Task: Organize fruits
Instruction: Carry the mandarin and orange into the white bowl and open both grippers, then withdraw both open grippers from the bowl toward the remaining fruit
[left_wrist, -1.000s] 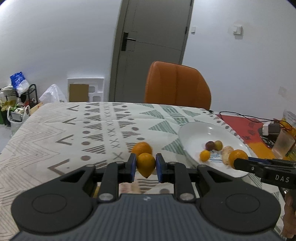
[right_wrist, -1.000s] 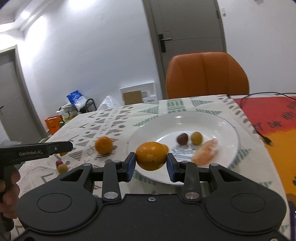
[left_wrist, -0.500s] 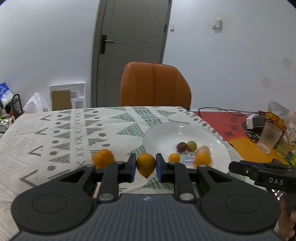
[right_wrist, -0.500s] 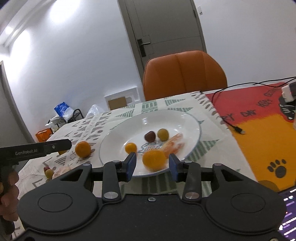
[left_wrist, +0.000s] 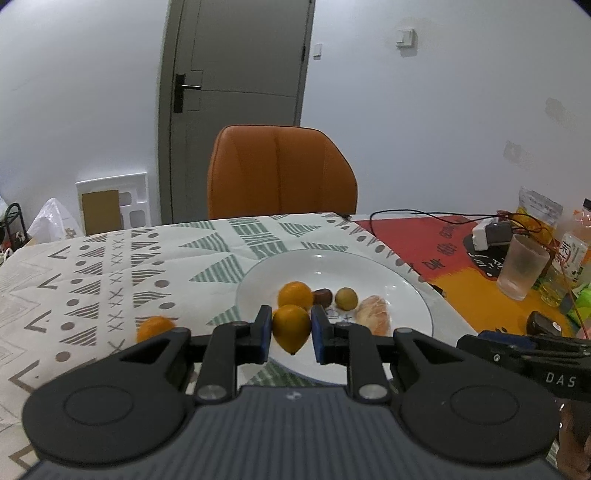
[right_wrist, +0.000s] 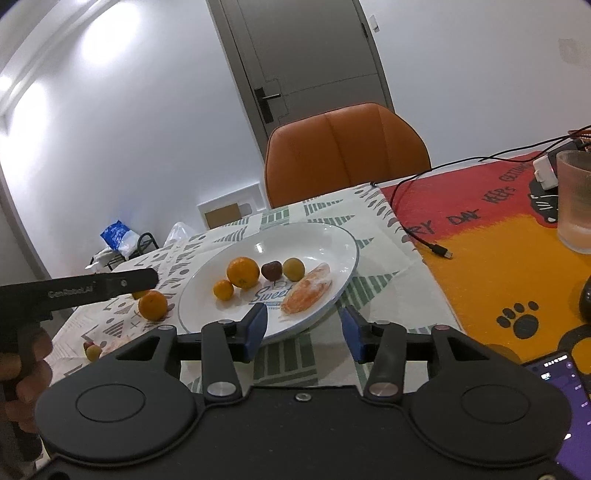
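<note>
My left gripper (left_wrist: 291, 334) is shut on a yellow-orange lemon (left_wrist: 291, 328) and holds it above the near left rim of the white plate (left_wrist: 399, 280). On the plate lie an orange (left_wrist: 294, 294), a dark plum (left_wrist: 322, 296), a yellow-green fruit (left_wrist: 346, 298) and a peeled citrus piece (left_wrist: 375, 314). My right gripper (right_wrist: 303, 326) is open and empty, just short of the plate's near rim (right_wrist: 343, 273). In the right wrist view the plate holds the orange (right_wrist: 242, 272), a small kumquat (right_wrist: 223, 289), the plum (right_wrist: 271, 270) and the peeled piece (right_wrist: 308, 293).
One orange (right_wrist: 152, 304) lies on the patterned cloth left of the plate, with small fruits (right_wrist: 92, 350) nearer the edge. An orange chair (left_wrist: 280, 171) stands behind the table. A frosted glass (right_wrist: 574, 201), a cable (right_wrist: 424, 240) and a phone (right_wrist: 561, 384) are at the right.
My right gripper opened, left its orange on the plate and drew back. My left gripper carried the lemon to the right, over the plate's rim.
</note>
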